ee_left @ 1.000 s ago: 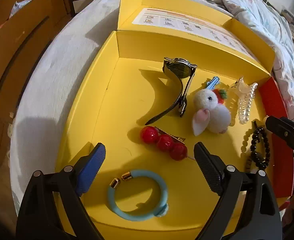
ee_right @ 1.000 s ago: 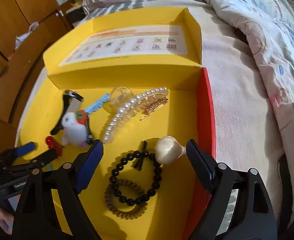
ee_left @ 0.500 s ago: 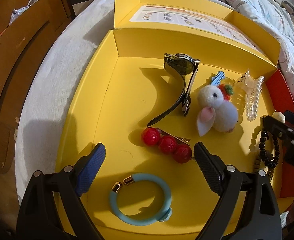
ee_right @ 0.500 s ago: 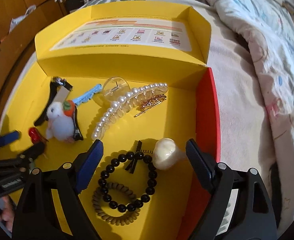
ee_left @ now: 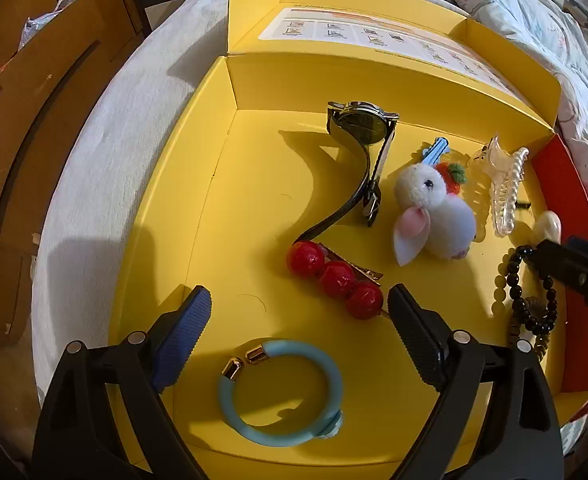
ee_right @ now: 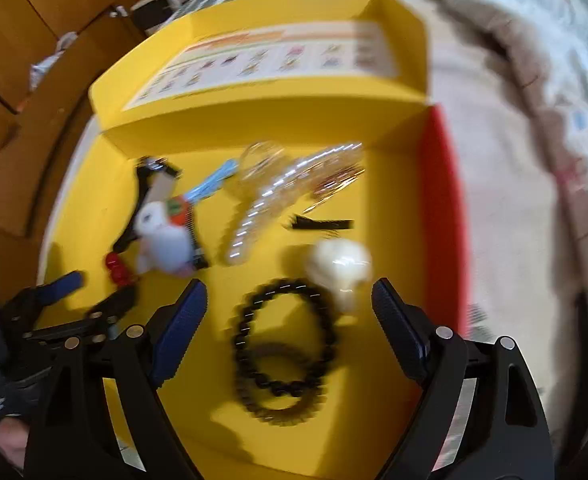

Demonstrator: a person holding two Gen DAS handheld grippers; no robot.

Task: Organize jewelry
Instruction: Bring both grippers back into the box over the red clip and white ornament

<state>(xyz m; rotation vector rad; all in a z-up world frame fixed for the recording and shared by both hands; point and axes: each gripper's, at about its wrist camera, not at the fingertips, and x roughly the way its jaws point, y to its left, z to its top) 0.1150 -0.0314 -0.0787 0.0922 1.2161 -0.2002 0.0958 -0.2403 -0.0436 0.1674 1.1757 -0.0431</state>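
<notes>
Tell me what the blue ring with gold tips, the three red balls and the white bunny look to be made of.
Blue ring: matte, smooth, probably silicone or rubber, with shiny gold metal-looking end caps. Red balls: glossy with sharp highlights, likely plastic or glass, on a gold metal-looking clip. White bunny: fuzzy plush pompoms, with a felt-like pink ear.

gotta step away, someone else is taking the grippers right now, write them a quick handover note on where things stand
Left gripper: open, empty, hanging above the blue bangle and the red bead hair clip.
Right gripper: open, empty, above the black bead bracelet, which overlaps a brown coil hair tie; a cream pearly piece sits just beyond. That view is blurred.
Also loose in the yellow box: wristwatch, plush bunny clip, pearl claw clip.
Done: nothing is visibly sorted; everything lies mixed on the box floor.
Left: pick and arrange every piece. The bracelet looks like the right gripper's likeliest first grab.
</notes>
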